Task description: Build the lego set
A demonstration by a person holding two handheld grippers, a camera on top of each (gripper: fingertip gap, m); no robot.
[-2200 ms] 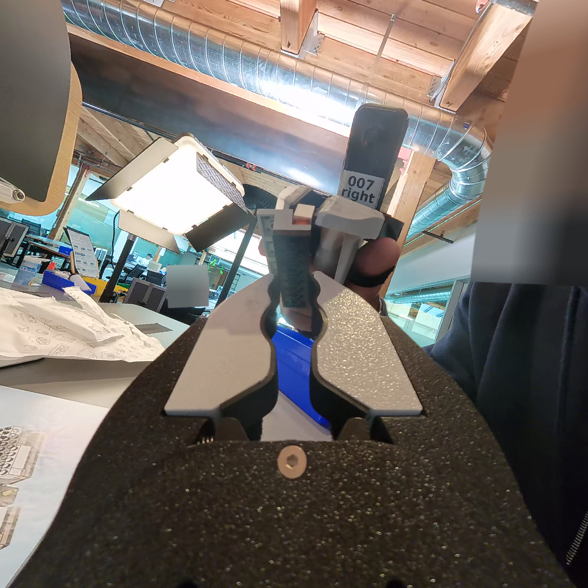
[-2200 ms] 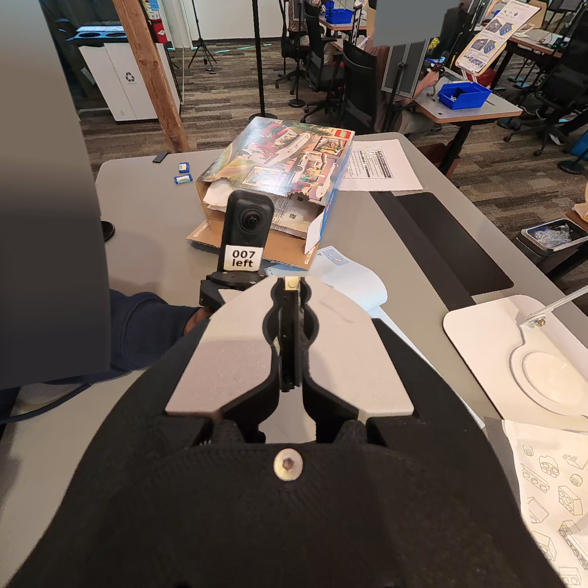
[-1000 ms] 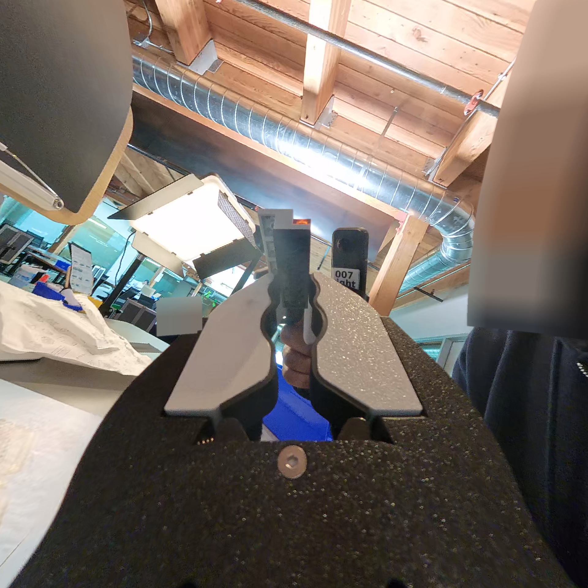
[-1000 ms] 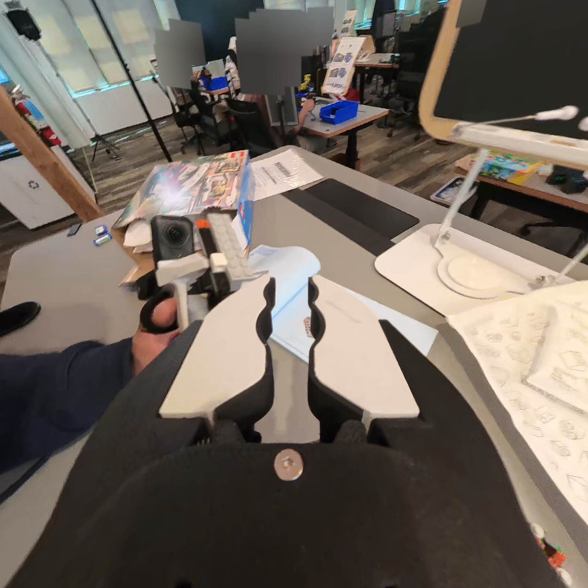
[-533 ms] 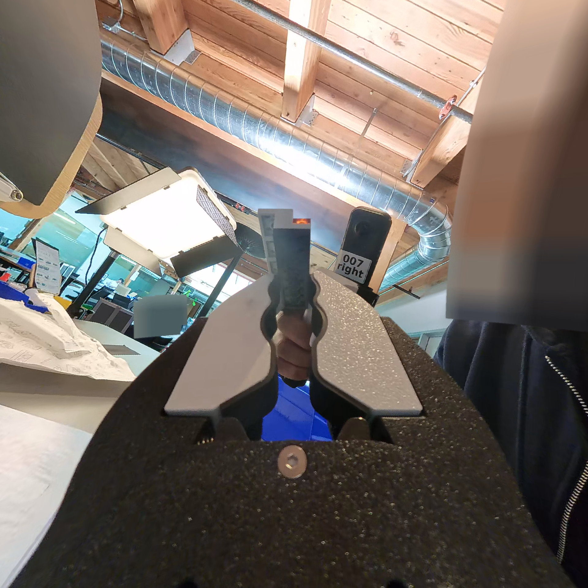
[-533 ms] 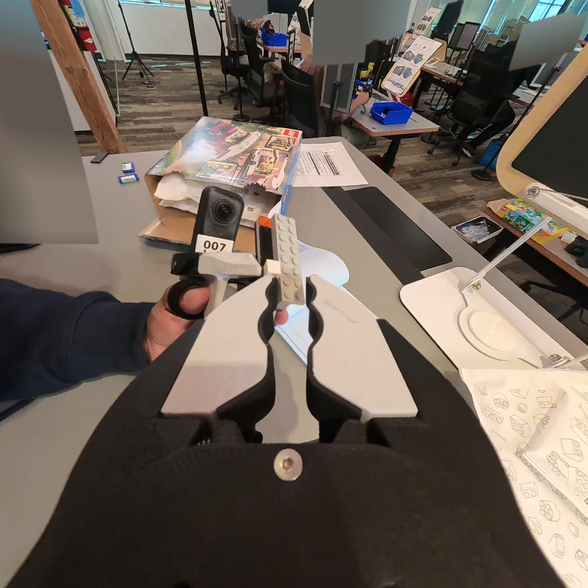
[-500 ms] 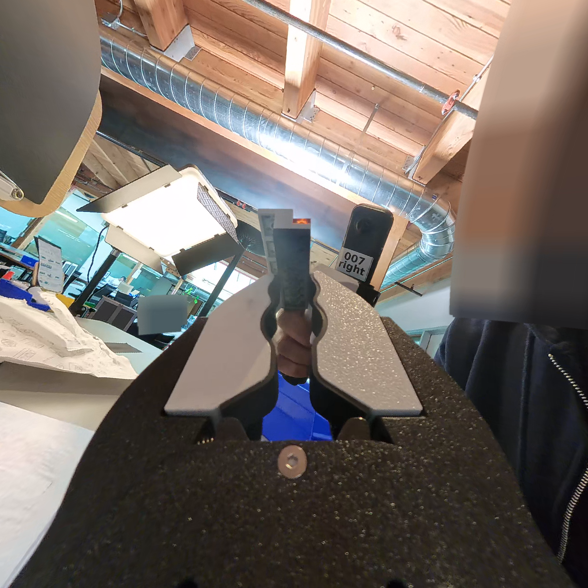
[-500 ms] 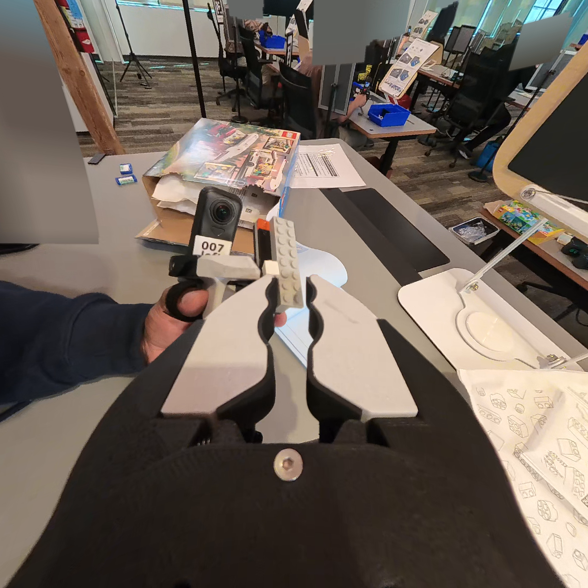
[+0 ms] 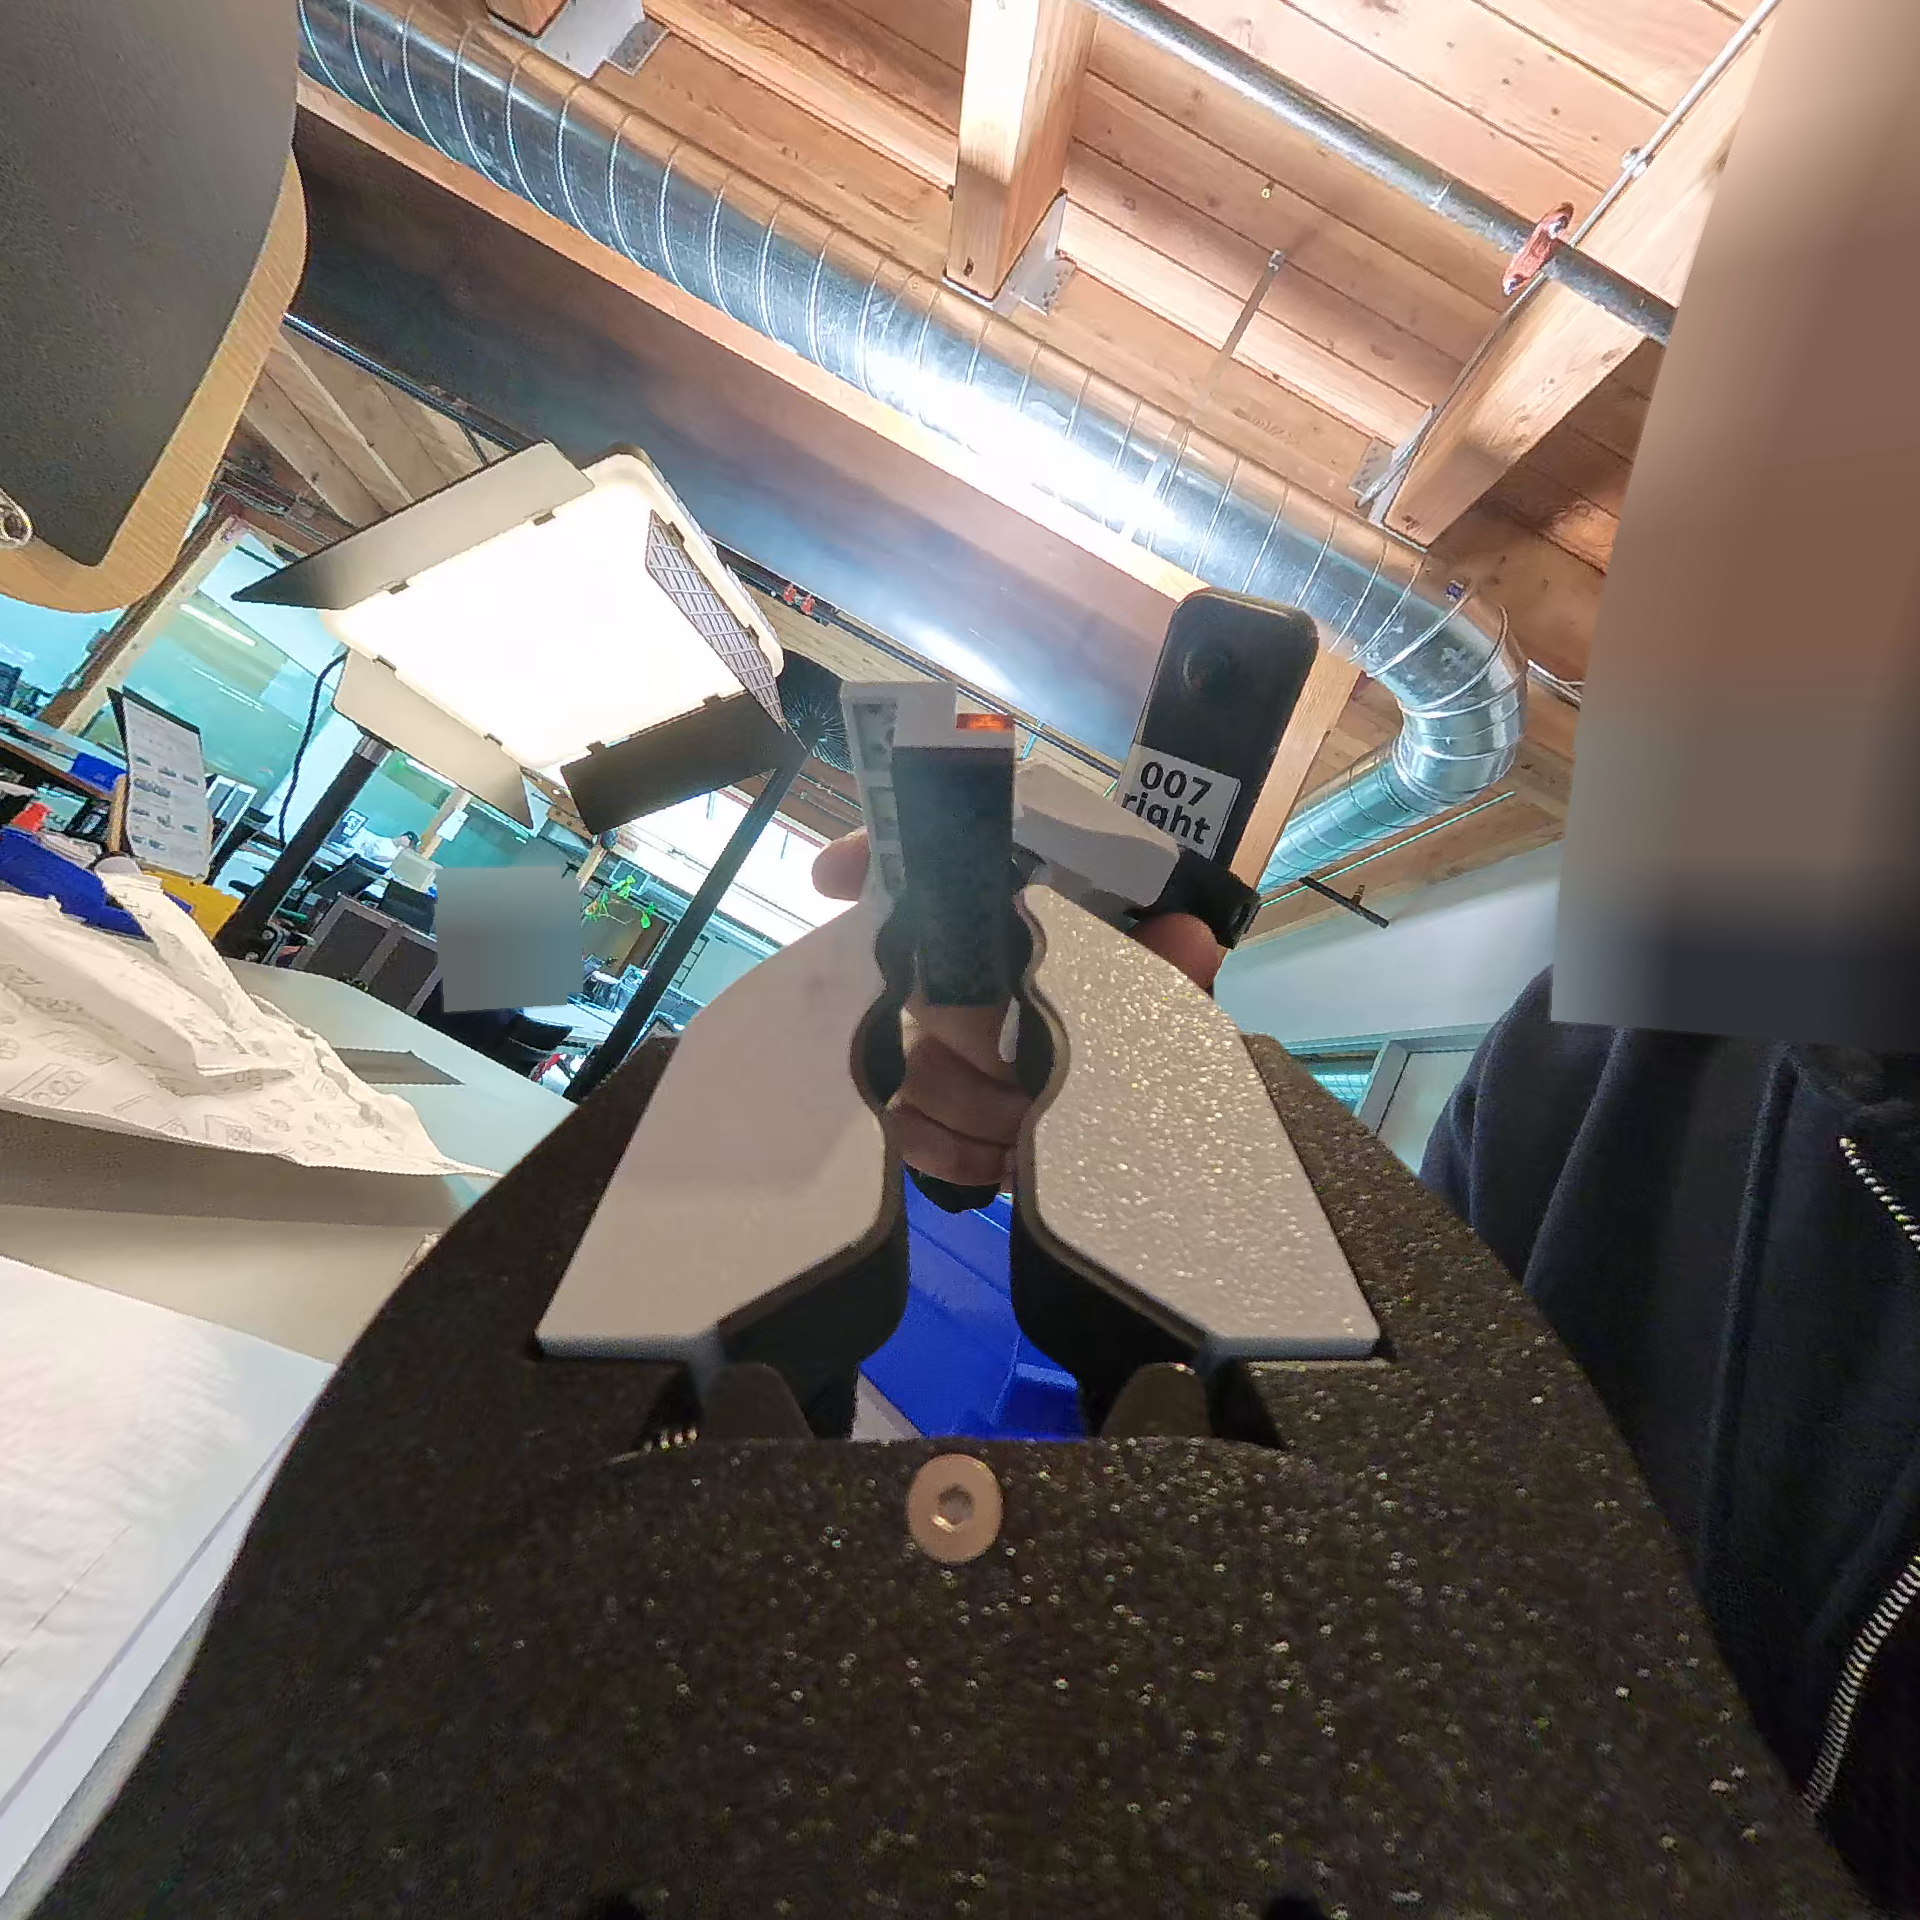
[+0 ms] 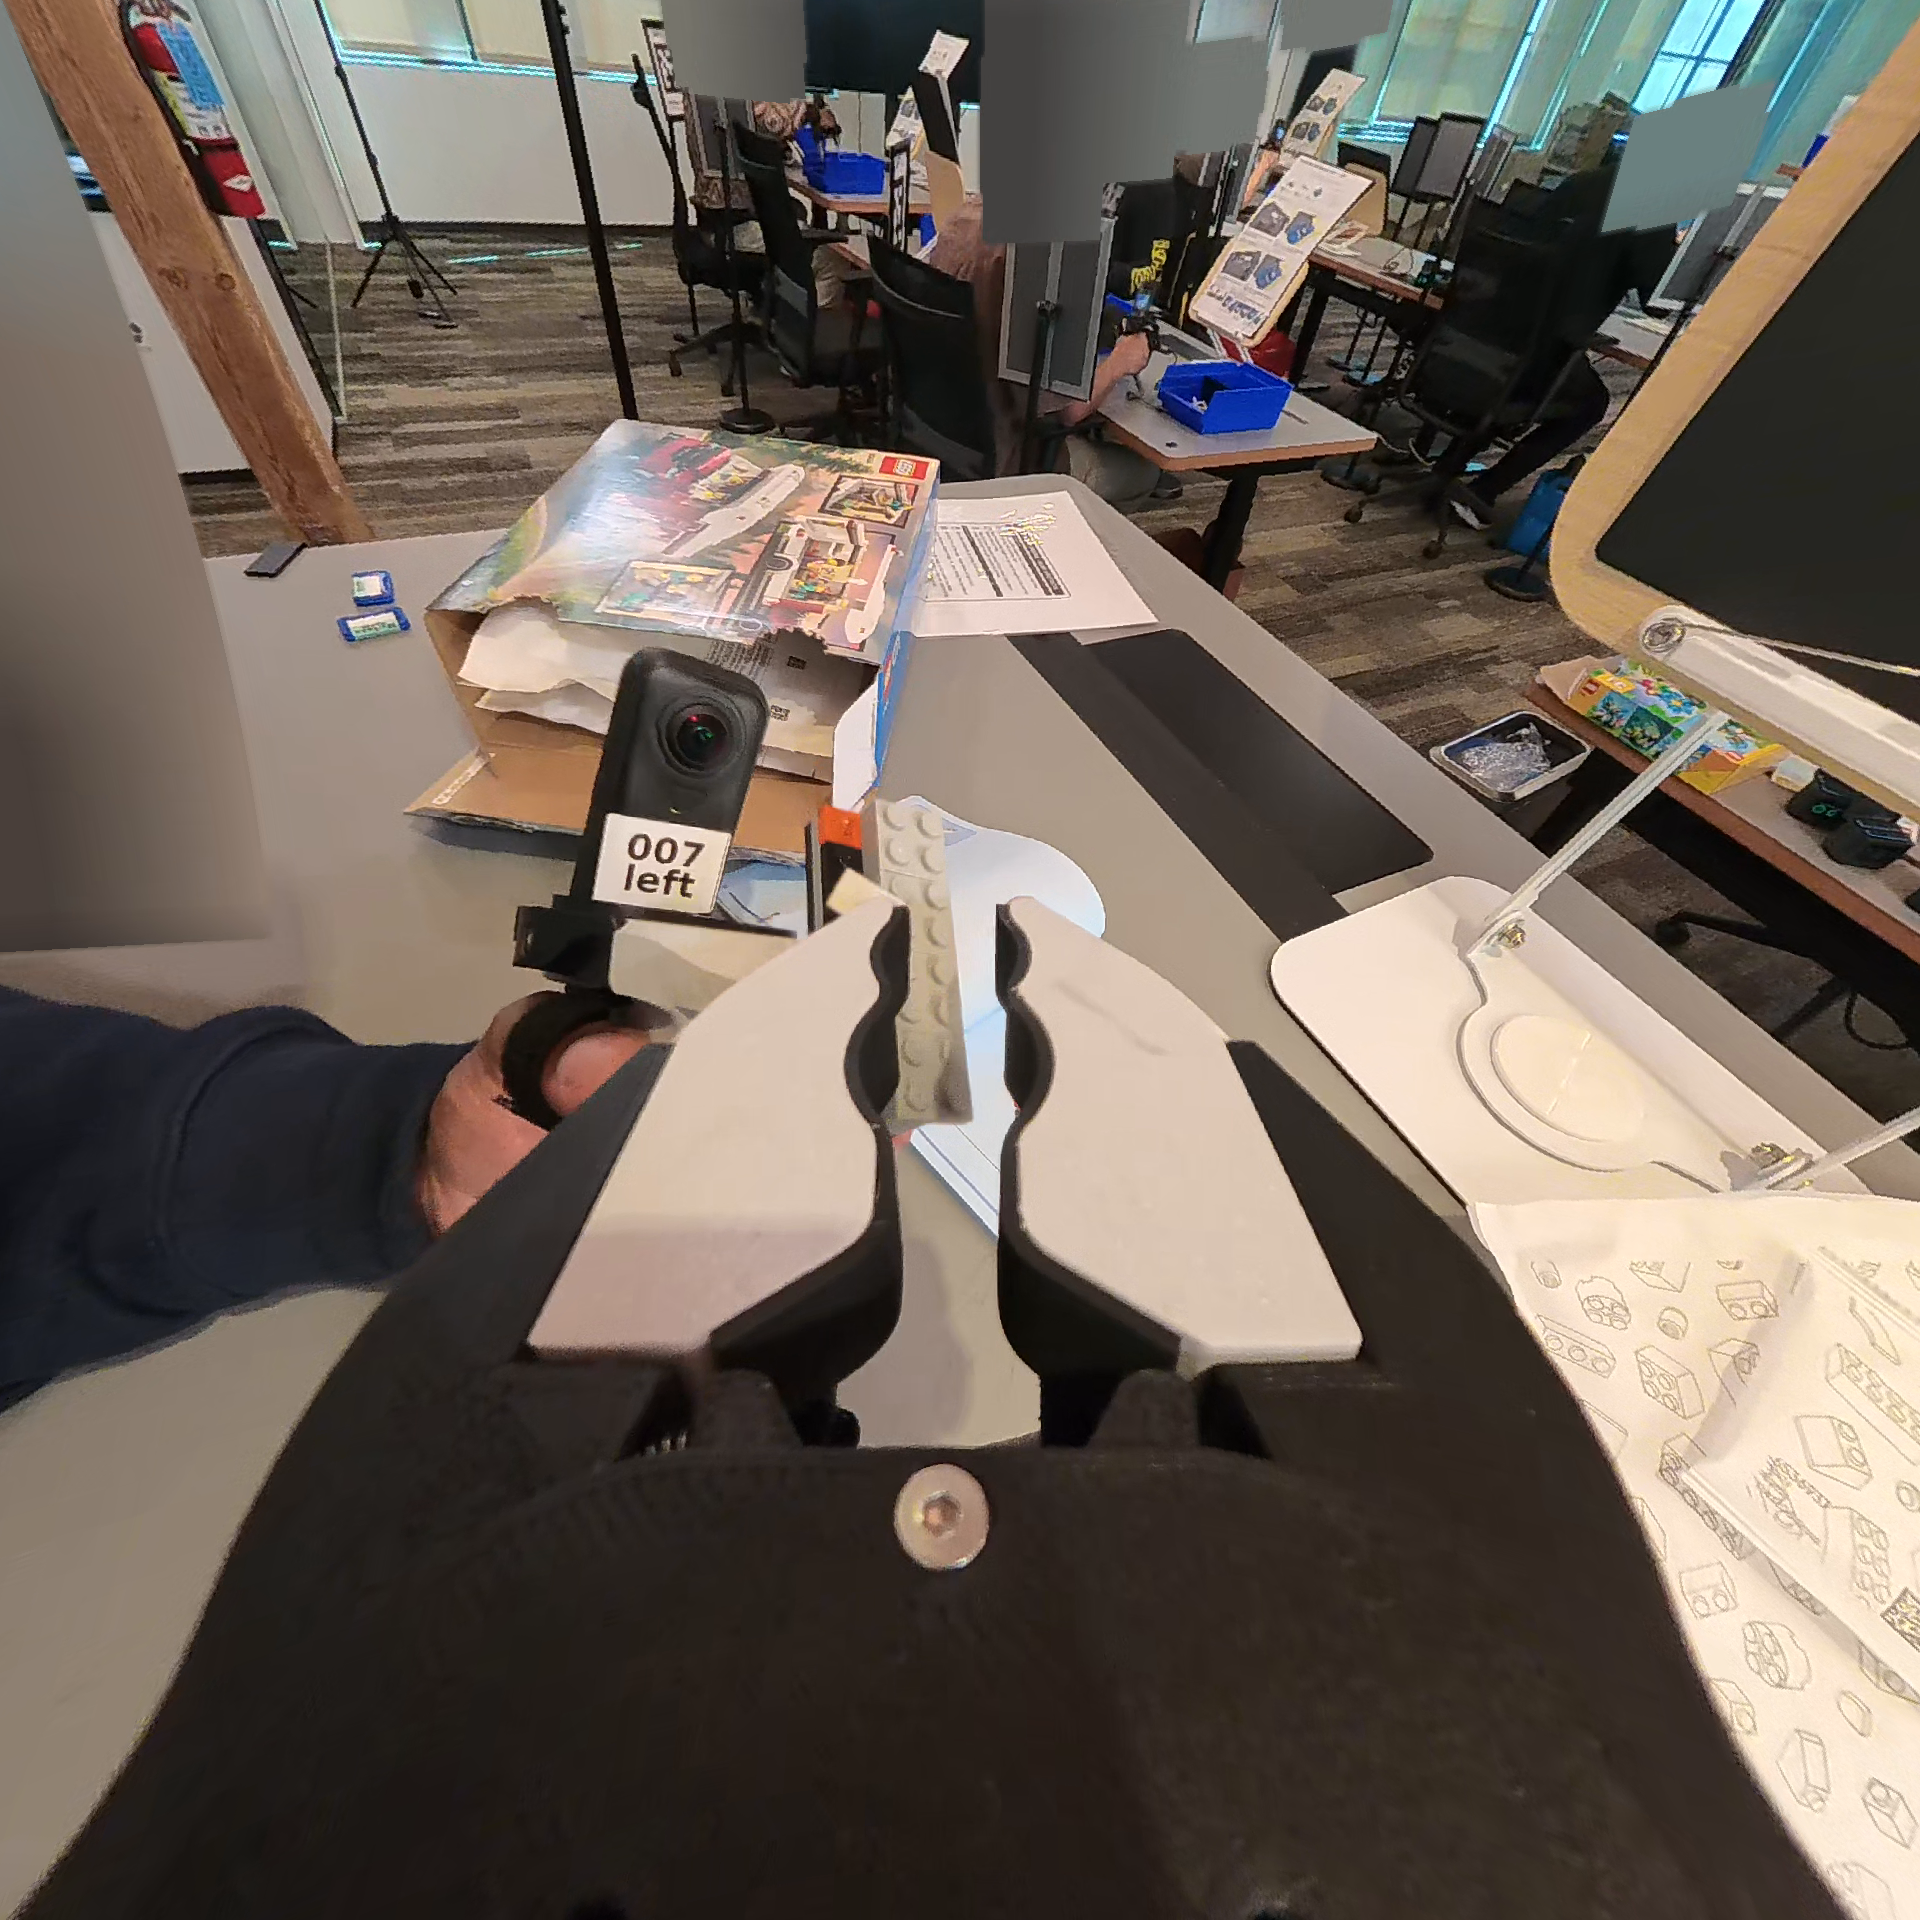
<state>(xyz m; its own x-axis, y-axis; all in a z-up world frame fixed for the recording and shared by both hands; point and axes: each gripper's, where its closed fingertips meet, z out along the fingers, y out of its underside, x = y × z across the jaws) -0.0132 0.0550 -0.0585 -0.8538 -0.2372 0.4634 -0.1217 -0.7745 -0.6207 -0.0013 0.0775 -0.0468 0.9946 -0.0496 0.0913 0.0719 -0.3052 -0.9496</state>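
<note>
Clamping left tongs [image 9: 951, 925] on an upright brick stack [image 9: 951, 831], centre frame. Straddling its grey plate [image 10: 914, 862] lengthwise with right tongs [image 10: 943, 930], slightly open, gap at right.

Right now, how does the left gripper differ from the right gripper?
The left gripper's fingers press on the dark part of the brick assembly. The right gripper's fingers only flank its grey studded plate, with a gap at one finger. The left gripper points up toward the wooden ceiling, whereas the right gripper looks down over the grey table. Both meet at the same assembly.
</note>
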